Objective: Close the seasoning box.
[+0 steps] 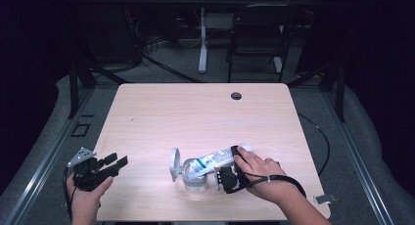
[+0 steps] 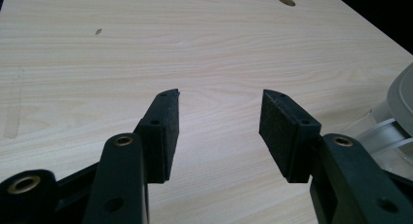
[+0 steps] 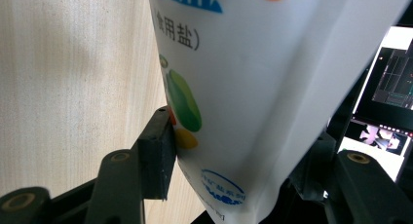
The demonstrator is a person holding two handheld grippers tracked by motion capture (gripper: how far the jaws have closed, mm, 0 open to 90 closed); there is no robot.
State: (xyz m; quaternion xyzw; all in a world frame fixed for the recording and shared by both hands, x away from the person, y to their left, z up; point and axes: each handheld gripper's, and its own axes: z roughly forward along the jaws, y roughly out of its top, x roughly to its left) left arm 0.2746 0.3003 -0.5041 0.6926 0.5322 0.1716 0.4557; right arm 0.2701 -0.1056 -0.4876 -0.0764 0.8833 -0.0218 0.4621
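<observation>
A white salt bag (image 1: 215, 160) with blue print lies tilted, its lower end over the mouth of a clear jar (image 1: 195, 180) whose hinged lid (image 1: 174, 162) stands open to the left. My right gripper (image 1: 234, 161) is shut on the bag's upper end. In the right gripper view the bag (image 3: 253, 87) sits between the jaws, with the left pad (image 3: 157, 156) pressed against it and the right pad hidden behind it. My left gripper (image 1: 117, 161) rests open and empty at the table's front left edge. Its camera catches the gripper (image 2: 219, 104) pointing across bare wood, with the jar (image 2: 389, 131) at the right edge.
The light wooden table (image 1: 195, 112) has a cable hole (image 1: 236, 95) near its far edge. A dark chair (image 1: 257, 34) and a white desk leg (image 1: 202, 39) stand beyond it. A lit monitor (image 3: 389, 87) appears behind the bag.
</observation>
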